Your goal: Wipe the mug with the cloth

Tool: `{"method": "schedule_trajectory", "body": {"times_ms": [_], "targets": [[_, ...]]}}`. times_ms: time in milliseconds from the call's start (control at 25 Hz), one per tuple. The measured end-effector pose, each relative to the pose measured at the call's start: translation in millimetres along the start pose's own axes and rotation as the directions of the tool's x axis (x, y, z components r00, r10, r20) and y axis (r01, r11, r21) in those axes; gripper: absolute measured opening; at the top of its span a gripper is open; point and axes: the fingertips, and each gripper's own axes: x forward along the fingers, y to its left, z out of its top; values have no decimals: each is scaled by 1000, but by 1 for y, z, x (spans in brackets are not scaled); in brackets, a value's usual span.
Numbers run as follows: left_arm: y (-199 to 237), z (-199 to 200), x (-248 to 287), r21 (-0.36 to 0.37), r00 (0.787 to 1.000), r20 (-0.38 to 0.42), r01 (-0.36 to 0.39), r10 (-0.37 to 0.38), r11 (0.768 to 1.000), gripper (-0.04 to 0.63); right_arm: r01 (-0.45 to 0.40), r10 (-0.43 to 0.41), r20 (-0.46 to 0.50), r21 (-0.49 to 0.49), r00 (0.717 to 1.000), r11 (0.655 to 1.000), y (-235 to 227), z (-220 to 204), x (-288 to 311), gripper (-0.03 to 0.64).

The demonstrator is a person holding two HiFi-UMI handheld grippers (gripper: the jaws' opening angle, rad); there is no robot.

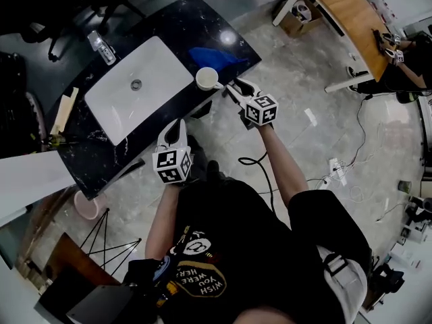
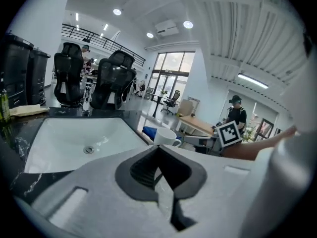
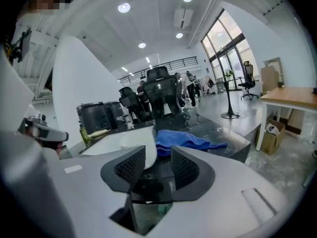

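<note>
Over at the counter (image 1: 169, 20) edge I've got the right gripper (image 1: 233, 87) jaws-apart just beside the mug (image 1: 206, 78), cloth (image 1: 216, 57) behind it, left gripper (image 1: 177, 124) pinched together

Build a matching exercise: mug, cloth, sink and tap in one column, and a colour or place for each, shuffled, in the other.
1. mug
2. cloth
3. sink
4. tap

A. blue, crumpled
B. sunk into the black counter
C. shiny metal, at the sink's rim
D. white, upright next to the cloth

Pairs: 1-D, 2-A, 3-B, 4-C
</note>
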Motion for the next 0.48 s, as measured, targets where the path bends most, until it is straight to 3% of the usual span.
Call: {"method": "schedule_trajectory", "body": {"times_ms": [120, 240, 360, 480], "targets": [[18, 16, 22, -23, 1000, 15, -3, 3, 1000, 5, 84, -84, -6, -7, 996, 996, -29, 7, 39, 153], [34, 27, 43, -47, 1000, 12, 1, 0, 999, 5, 107, -111, -29, -104, 993, 989, -43, 15, 67, 161], [40, 44, 64, -2, 1000, 7, 16, -16, 1000, 5, 51, -78, -85, -287, 993, 957, -46, 26, 95, 114], [38, 62, 75, 31, 999, 17, 28, -28, 999, 5, -34, -17, -143, -346, 990, 937, -43, 33, 117, 150]]}}
